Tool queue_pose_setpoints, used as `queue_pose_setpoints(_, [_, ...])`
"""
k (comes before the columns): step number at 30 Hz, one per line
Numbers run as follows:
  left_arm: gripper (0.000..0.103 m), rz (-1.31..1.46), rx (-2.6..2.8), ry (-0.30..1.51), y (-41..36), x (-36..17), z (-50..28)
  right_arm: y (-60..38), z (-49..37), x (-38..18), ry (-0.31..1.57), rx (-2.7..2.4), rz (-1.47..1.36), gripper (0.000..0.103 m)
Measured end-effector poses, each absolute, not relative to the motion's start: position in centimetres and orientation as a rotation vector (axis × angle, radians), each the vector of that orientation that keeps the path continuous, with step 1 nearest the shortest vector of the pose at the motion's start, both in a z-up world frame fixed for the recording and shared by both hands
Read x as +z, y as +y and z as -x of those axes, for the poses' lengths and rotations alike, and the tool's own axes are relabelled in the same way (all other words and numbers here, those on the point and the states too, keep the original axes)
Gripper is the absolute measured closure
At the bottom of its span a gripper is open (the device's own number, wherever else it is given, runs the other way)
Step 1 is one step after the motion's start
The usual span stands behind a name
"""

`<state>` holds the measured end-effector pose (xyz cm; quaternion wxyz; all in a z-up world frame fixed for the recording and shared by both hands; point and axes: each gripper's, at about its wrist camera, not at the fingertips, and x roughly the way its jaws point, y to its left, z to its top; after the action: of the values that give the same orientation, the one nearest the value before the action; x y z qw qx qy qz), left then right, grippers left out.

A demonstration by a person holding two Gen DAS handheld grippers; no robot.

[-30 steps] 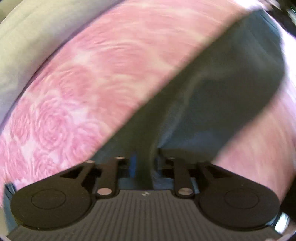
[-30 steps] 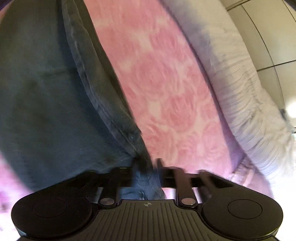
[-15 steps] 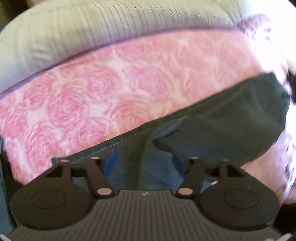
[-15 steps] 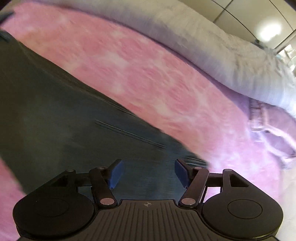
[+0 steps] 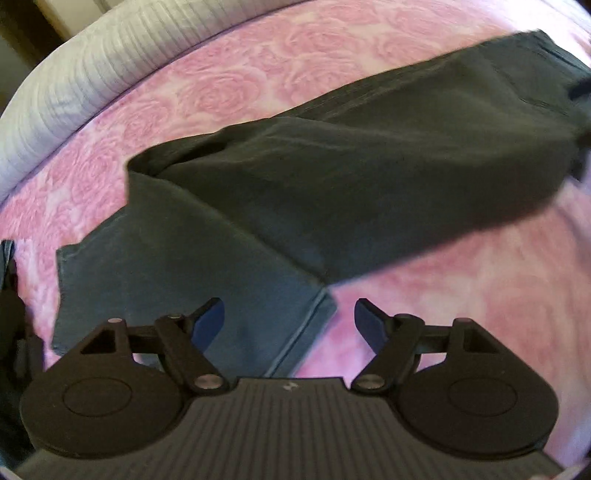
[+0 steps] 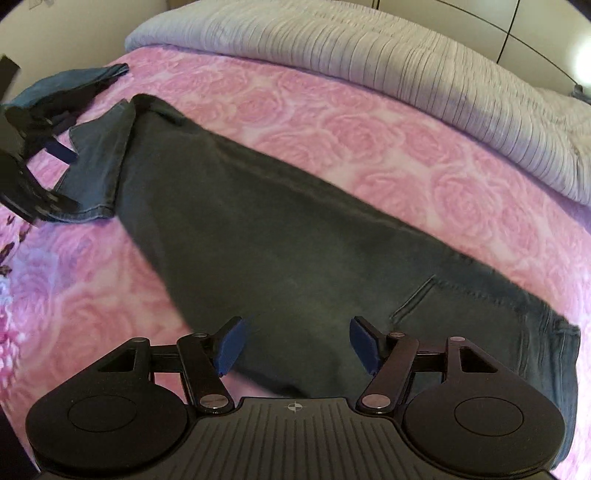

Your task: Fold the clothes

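Note:
A pair of dark blue jeans (image 6: 280, 236) lies flat on the pink rose-patterned bedspread (image 6: 369, 140), folded lengthwise, with the leg end turned over at the far left. In the left wrist view the jeans (image 5: 369, 177) stretch from the hem near me to the upper right. My left gripper (image 5: 289, 320) is open and empty, just above the hem corner. My right gripper (image 6: 295, 343) is open and empty, over the waist end near a pocket seam. The left gripper also shows in the right wrist view (image 6: 55, 173) beside the leg hem.
A grey ribbed duvet (image 6: 406, 62) is bunched along the far side of the bed and also shows in the left wrist view (image 5: 74, 85). Another dark blue garment (image 6: 70, 86) lies at the far left. Pale cupboard doors (image 6: 480, 22) stand behind the bed.
Both grippers held the jeans a second ago; they have opened, let the jeans drop flat on the bedspread, and pulled back.

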<state>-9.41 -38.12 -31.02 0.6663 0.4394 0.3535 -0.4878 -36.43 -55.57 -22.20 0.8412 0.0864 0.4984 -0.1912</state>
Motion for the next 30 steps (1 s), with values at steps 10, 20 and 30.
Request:
queue_pose_setpoints(10, [0.089,-1.051,-1.147,0.755,-35.2,-26.6,2.2,-53.2,34.6,-20.9,1.097,-0.591,-0.111,0.036])
queue_pose_setpoints(20, [0.065,-0.859,-0.980,0.810,-34.8,-21.1,-26.0,-47.7,23.4,-20.2,1.078,-0.617,-0.135,0.035])
queue_pose_setpoints(30, [0.052,-1.000,-1.339,0.784,-35.8,-27.6,-22.0,-45.7,16.8,-22.2,1.115,-0.452,-0.124,0.034])
